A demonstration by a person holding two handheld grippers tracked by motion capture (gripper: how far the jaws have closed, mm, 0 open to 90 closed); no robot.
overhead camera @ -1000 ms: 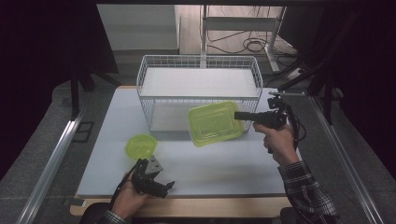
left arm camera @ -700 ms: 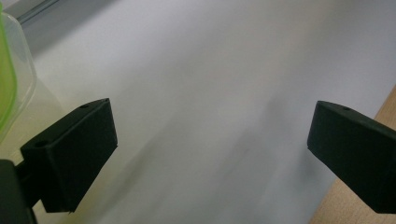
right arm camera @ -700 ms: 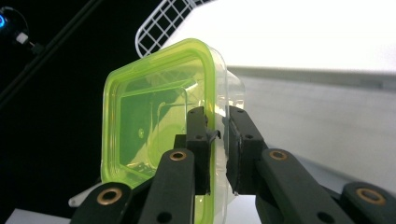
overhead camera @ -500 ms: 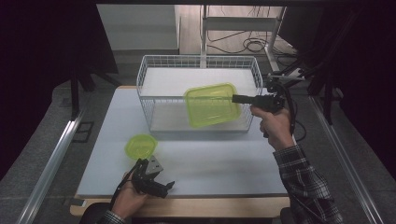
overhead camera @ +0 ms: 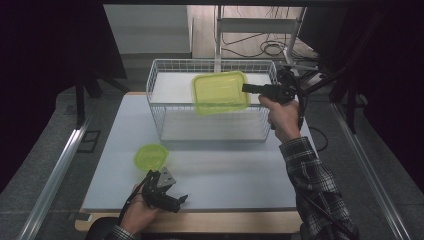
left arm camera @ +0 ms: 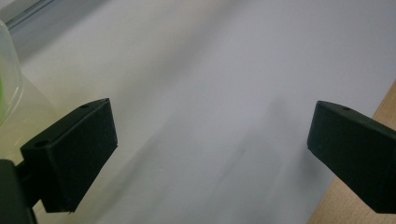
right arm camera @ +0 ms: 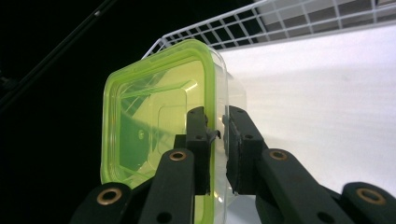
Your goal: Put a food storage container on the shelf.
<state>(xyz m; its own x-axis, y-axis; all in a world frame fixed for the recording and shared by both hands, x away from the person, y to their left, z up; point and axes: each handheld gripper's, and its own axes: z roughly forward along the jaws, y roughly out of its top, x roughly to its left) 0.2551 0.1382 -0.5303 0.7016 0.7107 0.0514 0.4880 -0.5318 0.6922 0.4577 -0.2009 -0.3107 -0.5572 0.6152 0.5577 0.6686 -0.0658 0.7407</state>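
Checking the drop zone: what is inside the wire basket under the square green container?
The wire basket shows a bare white floor; nothing lies on the visible part. The square green container, held above by the right gripper, covers some of it.

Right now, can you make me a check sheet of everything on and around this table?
Surface: white table, bare in front, wooden front edge.
Job's things: square green tub held up over the wire basket; round green tub sits on the table, front left.
Clutter: nothing seen.
Grippers: right tongs pinch the square tub's rim; left tongs are open, low over the table by the round tub, nothing between them.
Cables: one trails from the right tongs; more lie on the floor behind the table.
Surroundings: dark room, metal rail at left, frame legs behind.
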